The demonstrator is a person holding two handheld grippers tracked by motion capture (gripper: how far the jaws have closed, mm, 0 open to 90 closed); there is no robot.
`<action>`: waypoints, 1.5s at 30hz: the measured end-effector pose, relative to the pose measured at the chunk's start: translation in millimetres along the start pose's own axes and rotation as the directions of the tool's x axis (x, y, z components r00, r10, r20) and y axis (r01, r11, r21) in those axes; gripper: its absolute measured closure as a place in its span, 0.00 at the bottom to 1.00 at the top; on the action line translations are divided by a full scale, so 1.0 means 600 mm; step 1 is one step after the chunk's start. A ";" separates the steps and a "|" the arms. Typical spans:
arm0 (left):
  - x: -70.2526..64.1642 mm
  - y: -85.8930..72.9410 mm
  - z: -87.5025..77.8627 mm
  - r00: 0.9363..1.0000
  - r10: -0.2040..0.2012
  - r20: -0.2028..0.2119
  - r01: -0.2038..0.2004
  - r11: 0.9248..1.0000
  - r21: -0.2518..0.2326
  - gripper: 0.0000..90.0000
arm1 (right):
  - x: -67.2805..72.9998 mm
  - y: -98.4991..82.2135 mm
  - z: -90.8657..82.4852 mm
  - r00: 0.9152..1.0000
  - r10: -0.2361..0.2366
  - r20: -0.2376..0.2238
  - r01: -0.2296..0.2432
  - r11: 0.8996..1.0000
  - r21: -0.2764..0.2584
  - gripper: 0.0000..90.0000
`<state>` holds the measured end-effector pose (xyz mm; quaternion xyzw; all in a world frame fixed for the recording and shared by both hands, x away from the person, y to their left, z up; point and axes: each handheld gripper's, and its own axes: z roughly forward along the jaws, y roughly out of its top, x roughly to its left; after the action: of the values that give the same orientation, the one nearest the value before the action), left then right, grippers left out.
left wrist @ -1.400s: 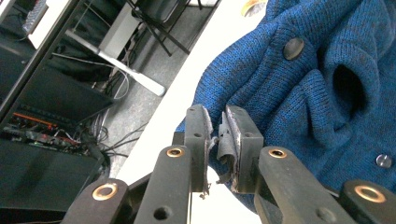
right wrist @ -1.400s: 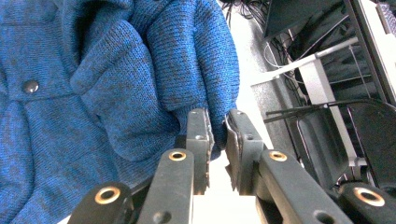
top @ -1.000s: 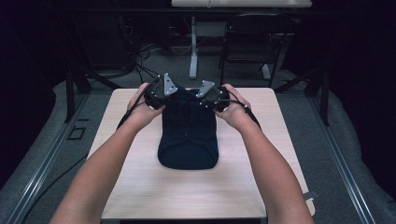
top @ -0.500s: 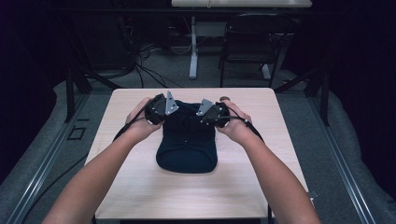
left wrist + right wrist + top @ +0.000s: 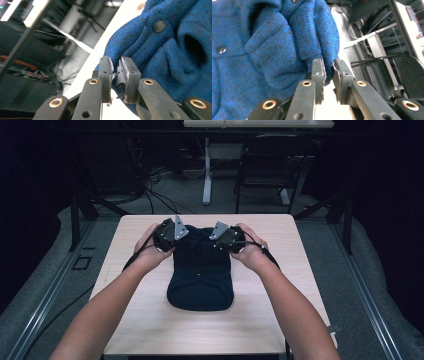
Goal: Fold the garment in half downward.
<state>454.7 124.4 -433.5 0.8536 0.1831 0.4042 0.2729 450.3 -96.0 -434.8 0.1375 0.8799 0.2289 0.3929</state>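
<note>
We see both claws, left (image 5: 116, 71) and right (image 5: 329, 71), clamping the far edge of the blue knitted garment (image 5: 201, 270) on the light wooden table (image 5: 150, 320).

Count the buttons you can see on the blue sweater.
2. One round button sits near the top of the sweater in the left gripper view, above the left tool; another button shows at the left edge in the right gripper view. Folds may hide more.
</note>
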 end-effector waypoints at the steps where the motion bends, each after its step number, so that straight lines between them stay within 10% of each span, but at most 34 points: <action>1: 0.004 0.004 -0.006 0.999 -0.018 -0.034 0.018 1.000 -0.022 0.89 | -0.005 0.004 -0.006 1.000 0.015 0.025 -0.014 1.000 -0.020 0.88; 3: 0.007 0.010 -0.022 0.996 -0.034 -0.078 0.029 0.998 -0.059 0.89 | -0.008 0.009 -0.014 0.999 0.030 0.042 -0.029 0.999 -0.035 0.88; 6: -0.011 -0.001 -0.036 0.999 0.024 -0.028 -0.025 0.998 -0.056 0.88 | -0.002 0.009 -0.026 0.999 0.035 0.026 -0.034 0.998 -0.054 0.87; 10: -0.063 -0.040 -0.043 0.995 0.080 0.067 -0.078 0.996 -0.032 0.88 | 0.051 -0.023 -0.029 0.996 -0.076 -0.051 0.075 0.997 -0.020 0.88; 15: -0.084 -0.060 -0.046 0.992 0.066 0.109 -0.064 0.998 -0.021 0.88 | 0.097 -0.039 -0.040 0.985 -0.131 -0.112 0.131 0.991 -0.010 0.92; 30: -0.082 -0.067 -0.054 0.983 0.012 0.184 -0.007 1.000 -0.029 0.88 | 0.095 -0.046 -0.053 0.987 -0.060 -0.150 0.057 0.998 -0.025 0.97; 45: -0.114 -0.086 -0.072 0.946 -0.010 0.324 0.013 1.000 -0.007 0.86 | 0.123 -0.063 -0.077 0.970 -0.084 -0.230 0.082 0.996 -0.021 0.97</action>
<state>374.3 142.3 -483.0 0.9059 0.1391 0.2580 0.3057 365.0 -110.6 -473.5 0.0709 0.9233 0.2315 0.2980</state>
